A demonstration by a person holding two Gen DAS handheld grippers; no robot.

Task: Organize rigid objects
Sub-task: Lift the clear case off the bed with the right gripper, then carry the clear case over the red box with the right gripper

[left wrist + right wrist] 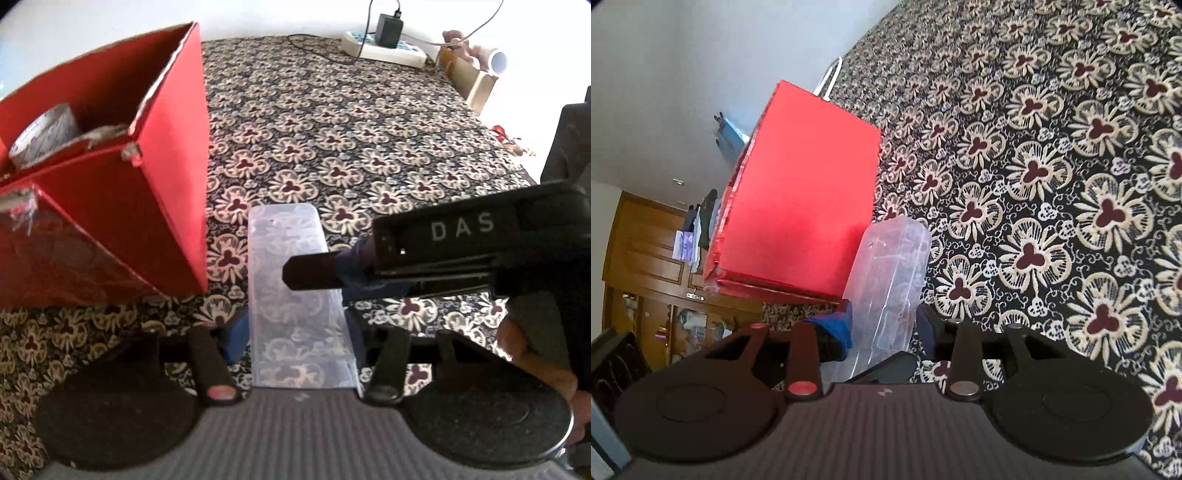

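A clear plastic box (297, 288) is held above a floral bedspread (369, 147). My left gripper (295, 332) is shut on its near end. My right gripper (314, 273) comes in from the right in the left wrist view and closes on the same box; in the right wrist view the box (890, 273) stands between its blue-taped fingers (834, 325), gripper midpoint (886, 328). An open red cardboard box (122, 206) stands just left of the clear box, with a patterned roll (44, 133) inside. It also shows in the right wrist view (801, 199).
A white power strip with a black charger (388, 37) lies at the far edge of the bed. A wooden headboard part (469, 77) is at the far right. A wooden cabinet (646, 266) stands beyond the bed in the right wrist view.
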